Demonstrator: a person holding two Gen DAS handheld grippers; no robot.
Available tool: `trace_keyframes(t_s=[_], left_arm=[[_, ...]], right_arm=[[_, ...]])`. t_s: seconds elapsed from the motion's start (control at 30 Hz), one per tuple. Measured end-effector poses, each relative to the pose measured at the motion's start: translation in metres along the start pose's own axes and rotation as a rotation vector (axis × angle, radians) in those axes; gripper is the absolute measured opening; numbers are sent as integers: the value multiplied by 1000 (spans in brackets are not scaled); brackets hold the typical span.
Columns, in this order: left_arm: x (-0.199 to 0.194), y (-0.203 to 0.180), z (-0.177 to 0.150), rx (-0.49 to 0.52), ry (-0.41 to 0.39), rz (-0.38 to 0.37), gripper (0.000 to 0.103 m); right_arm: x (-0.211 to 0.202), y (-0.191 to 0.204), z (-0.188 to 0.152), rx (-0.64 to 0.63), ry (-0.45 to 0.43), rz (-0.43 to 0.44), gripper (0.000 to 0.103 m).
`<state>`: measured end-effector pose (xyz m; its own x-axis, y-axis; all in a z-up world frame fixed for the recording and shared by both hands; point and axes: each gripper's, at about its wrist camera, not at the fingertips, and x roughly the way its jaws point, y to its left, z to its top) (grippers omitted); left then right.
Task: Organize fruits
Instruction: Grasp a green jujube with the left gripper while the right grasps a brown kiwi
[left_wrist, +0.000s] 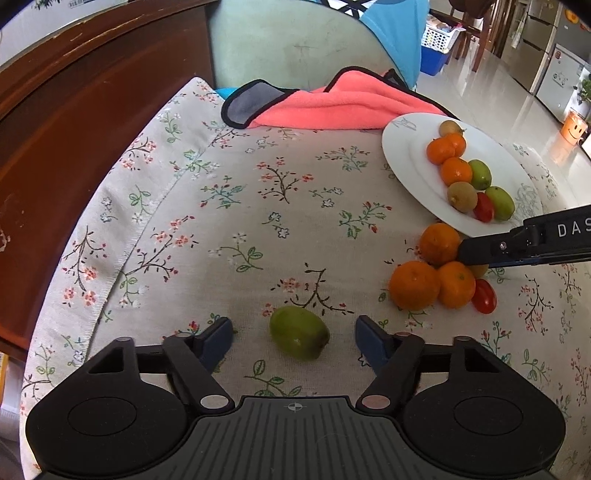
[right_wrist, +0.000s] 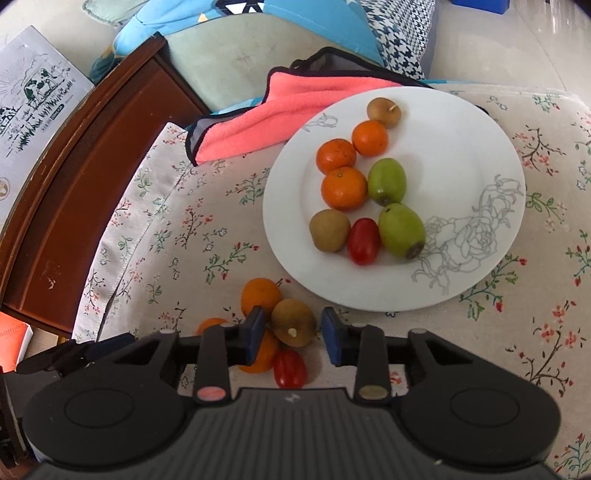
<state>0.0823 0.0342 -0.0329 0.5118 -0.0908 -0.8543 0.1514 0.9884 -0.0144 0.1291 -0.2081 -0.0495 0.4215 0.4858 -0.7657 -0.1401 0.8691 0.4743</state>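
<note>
A green kiwi (left_wrist: 299, 332) on the floral tablecloth (left_wrist: 236, 206) is being straddled, untouched, by the half-open left gripper (left_wrist: 294, 332), while a brown kiwi (right_wrist: 293, 322) beside the white plate (right_wrist: 480, 147) is being bracketed by the narrowly parted right gripper (right_wrist: 293, 330).

Bare tablecloth (left_wrist: 229, 229) left of crowded plate (left_wrist: 402, 147)

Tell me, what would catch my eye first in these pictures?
The round white plate with a sketched rose, holding oranges, green and brown kiwis and a red tomato, at the far right of the flowered tablecloth. Nearer, a small heap of loose oranges lies below it, and one lone green kiwi sits between open black jaws.
</note>
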Motion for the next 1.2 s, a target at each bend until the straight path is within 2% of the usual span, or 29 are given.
trace_keyframes(t_s=[0.03, 0.17, 0.23, 0.3, 0.67, 1.2], left_arm=[[0, -1, 0, 6, -5, 3, 61], [0, -2, -1, 6, -21, -8, 46], [-2, -2, 0, 2, -28, -14, 34], [-2, 0, 1, -14, -30, -26, 30], [-15, -1, 10, -43, -81, -33, 30], [-45, -24, 48, -79, -239, -111, 30]], right_arm=[[0, 0, 0, 0, 1, 0, 28], [0, -1, 0, 5, 2, 1, 27], [0, -1, 1, 3, 1, 2, 27], [0, -1, 1, 3, -1, 3, 27], [-8, 3, 4, -13, -21, 23, 27], [-32, 7, 15, -77, -112, 55, 27]])
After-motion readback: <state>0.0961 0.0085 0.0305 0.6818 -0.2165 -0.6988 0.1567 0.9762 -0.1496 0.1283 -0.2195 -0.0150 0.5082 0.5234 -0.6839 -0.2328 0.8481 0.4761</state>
